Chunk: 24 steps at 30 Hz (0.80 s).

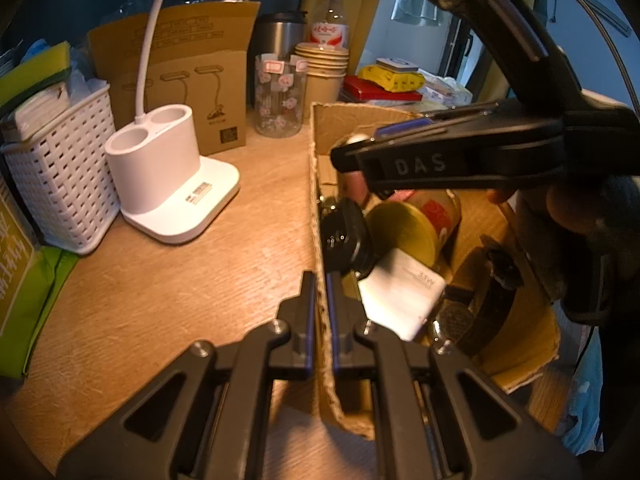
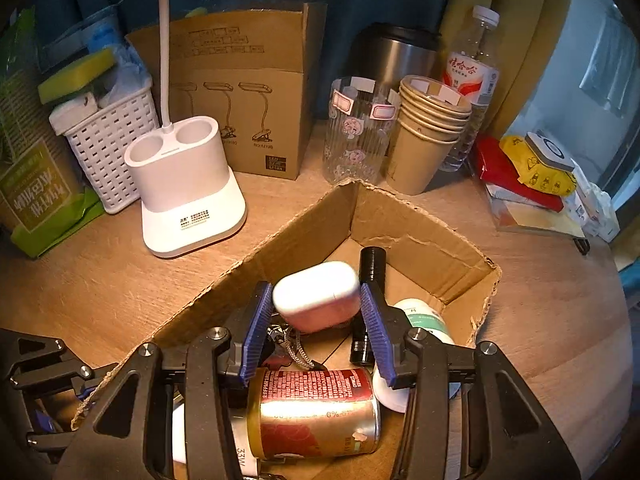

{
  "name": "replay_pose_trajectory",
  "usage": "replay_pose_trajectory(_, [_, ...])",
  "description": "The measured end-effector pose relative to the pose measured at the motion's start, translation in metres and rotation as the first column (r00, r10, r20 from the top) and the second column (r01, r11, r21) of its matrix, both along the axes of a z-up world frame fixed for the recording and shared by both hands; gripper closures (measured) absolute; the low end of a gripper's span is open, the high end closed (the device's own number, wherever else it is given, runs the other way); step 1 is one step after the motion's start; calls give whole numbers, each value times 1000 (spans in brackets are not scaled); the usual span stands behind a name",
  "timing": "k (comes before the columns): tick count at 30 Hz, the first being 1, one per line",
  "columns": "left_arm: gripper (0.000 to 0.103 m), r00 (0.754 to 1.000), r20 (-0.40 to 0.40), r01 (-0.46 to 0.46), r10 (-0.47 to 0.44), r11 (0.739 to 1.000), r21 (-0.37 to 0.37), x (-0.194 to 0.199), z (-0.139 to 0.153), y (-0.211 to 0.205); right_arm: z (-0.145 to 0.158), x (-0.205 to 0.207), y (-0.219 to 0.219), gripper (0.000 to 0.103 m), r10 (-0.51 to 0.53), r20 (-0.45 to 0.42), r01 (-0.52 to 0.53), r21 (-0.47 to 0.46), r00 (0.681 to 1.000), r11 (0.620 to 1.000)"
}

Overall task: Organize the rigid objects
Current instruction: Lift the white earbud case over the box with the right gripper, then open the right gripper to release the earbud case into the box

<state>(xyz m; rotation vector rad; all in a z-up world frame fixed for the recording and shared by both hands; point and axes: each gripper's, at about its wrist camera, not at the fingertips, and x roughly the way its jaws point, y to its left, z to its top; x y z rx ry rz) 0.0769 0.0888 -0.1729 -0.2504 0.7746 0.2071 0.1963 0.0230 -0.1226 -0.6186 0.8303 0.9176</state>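
Observation:
An open cardboard box (image 2: 416,236) sits on the wooden desk. Inside lie a red and gold can (image 2: 316,412), a black flashlight (image 2: 371,268), a white bottle with a green label (image 2: 424,318) and a white charger (image 1: 400,300). My left gripper (image 1: 321,280) is shut on the box's left wall (image 1: 316,208), one finger on each side. My right gripper (image 2: 314,292) hangs over the box, its blue pads shut on a white earbud case (image 2: 316,300). In the left wrist view the right gripper (image 1: 360,144) reaches in from the right above the box.
A white lamp base (image 2: 188,200) stands left of the box, with a white basket (image 2: 108,152) beyond it. Behind are a brown carton (image 2: 248,112), a patterned glass (image 2: 356,136), stacked paper cups (image 2: 424,140), a steel mug (image 2: 396,56) and a water bottle (image 2: 476,80). Packets (image 2: 532,168) lie at right.

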Motion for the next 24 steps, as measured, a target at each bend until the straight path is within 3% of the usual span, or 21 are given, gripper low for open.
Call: replay_pose_trajectory(24, [97,1000,0,0,0,1000,3,1,0,1,18,-8,-22,54,-36,-1,36,49,999,998])
